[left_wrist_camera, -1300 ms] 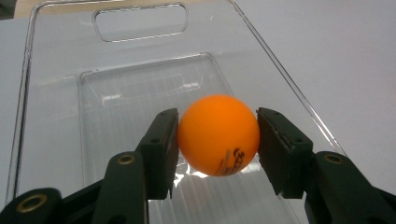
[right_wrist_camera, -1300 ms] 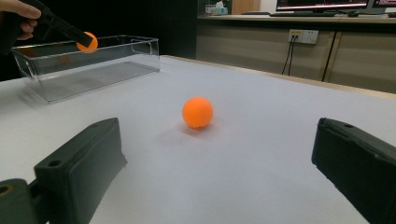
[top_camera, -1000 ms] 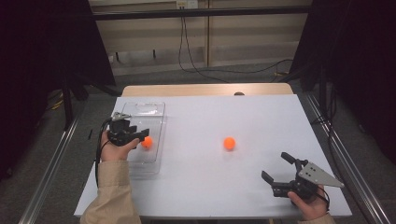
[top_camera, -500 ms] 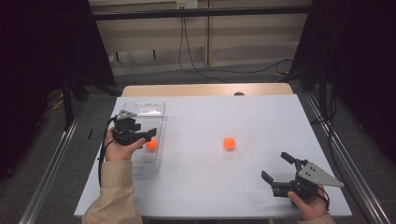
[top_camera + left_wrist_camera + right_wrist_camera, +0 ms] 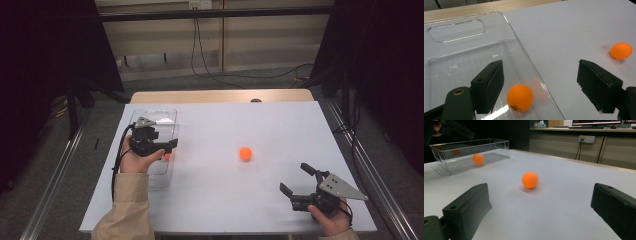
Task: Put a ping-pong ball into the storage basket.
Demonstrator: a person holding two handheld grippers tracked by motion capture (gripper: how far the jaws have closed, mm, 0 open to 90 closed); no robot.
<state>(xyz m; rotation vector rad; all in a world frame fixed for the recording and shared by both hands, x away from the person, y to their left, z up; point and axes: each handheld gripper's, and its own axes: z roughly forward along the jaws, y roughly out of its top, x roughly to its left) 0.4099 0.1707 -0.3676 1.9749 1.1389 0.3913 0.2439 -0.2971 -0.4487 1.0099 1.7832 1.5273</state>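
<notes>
Left claw (image 5: 540, 87) open above the clear bin (image 5: 461, 32), its jaws having just spread, nothing pinched between them.
One orange ball (image 5: 520, 97) lies loose on the bin floor by the near wall; a second ball (image 5: 245, 153) sits on the white table (image 5: 260, 125), well apart from the bin. Right claw (image 5: 296, 180) rests low near the table's front edge, jaws wide and empty, facing that ball.
</notes>
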